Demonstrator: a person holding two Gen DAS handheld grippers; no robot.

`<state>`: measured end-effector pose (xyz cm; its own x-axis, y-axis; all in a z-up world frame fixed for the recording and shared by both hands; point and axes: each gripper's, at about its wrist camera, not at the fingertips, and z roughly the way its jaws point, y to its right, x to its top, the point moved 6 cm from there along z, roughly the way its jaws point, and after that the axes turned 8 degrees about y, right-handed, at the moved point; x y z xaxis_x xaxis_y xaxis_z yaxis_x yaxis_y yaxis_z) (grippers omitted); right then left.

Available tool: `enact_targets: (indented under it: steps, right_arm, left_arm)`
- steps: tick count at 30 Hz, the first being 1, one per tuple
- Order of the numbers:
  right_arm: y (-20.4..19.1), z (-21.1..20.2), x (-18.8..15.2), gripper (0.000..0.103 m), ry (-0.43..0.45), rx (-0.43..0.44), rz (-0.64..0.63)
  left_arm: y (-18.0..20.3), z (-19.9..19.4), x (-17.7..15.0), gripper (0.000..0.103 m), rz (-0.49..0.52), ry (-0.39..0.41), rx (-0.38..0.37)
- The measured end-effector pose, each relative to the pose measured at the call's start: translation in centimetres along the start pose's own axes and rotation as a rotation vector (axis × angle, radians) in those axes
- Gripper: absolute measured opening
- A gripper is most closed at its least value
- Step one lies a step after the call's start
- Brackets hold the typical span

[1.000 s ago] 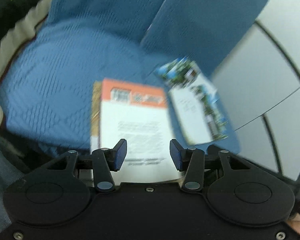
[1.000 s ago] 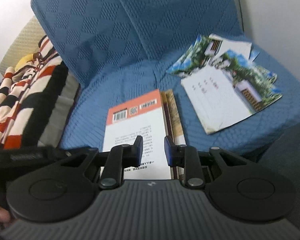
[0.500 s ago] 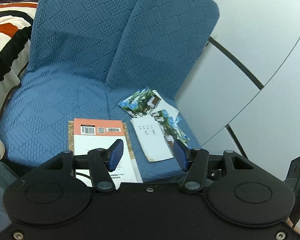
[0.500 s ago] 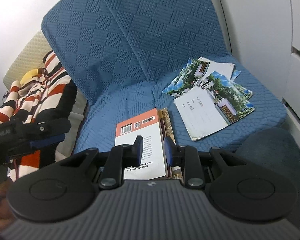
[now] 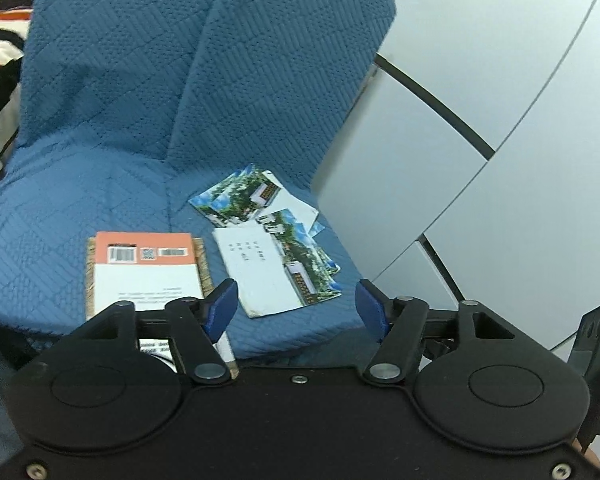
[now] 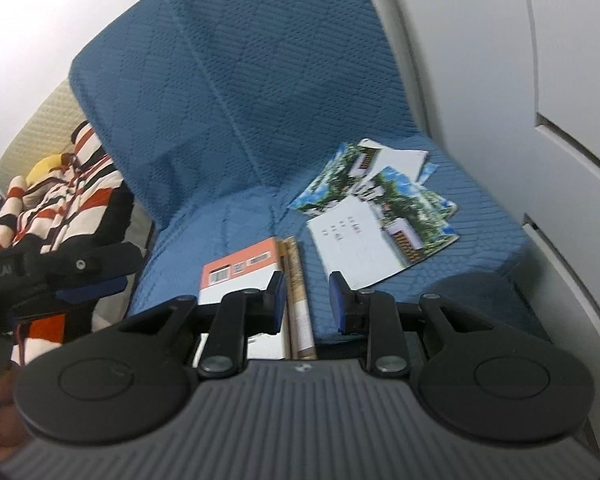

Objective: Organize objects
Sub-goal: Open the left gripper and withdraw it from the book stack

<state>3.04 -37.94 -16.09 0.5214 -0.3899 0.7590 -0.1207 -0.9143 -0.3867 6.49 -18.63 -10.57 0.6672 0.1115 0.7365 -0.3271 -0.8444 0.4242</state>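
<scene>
An orange-and-white book [image 5: 144, 268] lies on a brown book [image 5: 202, 264] at the front of the blue seat [image 5: 60, 216]. To its right is a loose pile of photo pamphlets [image 5: 272, 248]. My left gripper [image 5: 296, 304] hovers above the seat's front edge. Its jaws are opening and nothing is between them. The right wrist view shows the same book [image 6: 240, 272], brown book [image 6: 294, 280] and pamphlets [image 6: 376, 216]. My right gripper [image 6: 306, 300] hangs over the books with a narrow gap and holds nothing. The left gripper [image 6: 80, 272] shows at the left edge.
A red, white and black striped cloth [image 6: 60, 192] with a yellow plush piece lies left of the seat. The blue quilted backrest [image 5: 204, 64] rises behind the seat. White cabinet panels [image 5: 500, 160] stand close on the right.
Both grippers have pulled back and up from the seat, so the books and pamphlets sit farther off. The left jaws have spread wider. The right jaws look the same.
</scene>
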Motion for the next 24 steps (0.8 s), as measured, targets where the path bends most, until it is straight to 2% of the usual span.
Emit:
enact_targets:
  steps: [6,9,11,15,19,22,23,24]
  right_arm:
    - [3.0,-0.1,0.3,0.028,0.015,-0.03,0.03]
    - [4.4,0.1,0.3,0.028,0.018,-0.039,0.035]
    - [5.3,0.5,0.3,0.028,0.017,-0.039,0.046]
    - [7.3,1.6,0.4,0.032,0.014,-0.058,0.045]
    - [9.6,3.0,0.7,0.048,0.006,-0.087,0.086]
    - [11.1,4.0,1.1,0.078,0.008,-0.106,0.113]
    - [11.6,4.4,1.2,0.081,0.01,-0.106,0.121]
    - [12.1,4.8,1.2,0.08,0.007,-0.108,0.129]
  left_arm:
    - [2.3,2.8,-0.5,0.081,0.033,-0.016,-0.005]
    - [2.9,4.4,-0.9,0.093,0.048,-0.028,0.009]
    - [3.0,5.4,-1.0,0.098,0.045,-0.025,0.028]
    - [2.2,7.7,-1.0,0.099,0.03,-0.009,0.105]
    - [1.4,10.7,-1.0,0.099,0.034,-0.028,0.146]
    - [1.0,12.9,-1.1,0.099,0.058,-0.052,0.169]
    - [0.9,13.6,-1.3,0.099,0.062,-0.064,0.175]
    - [0.9,14.4,-1.4,0.099,0.063,-0.077,0.173]
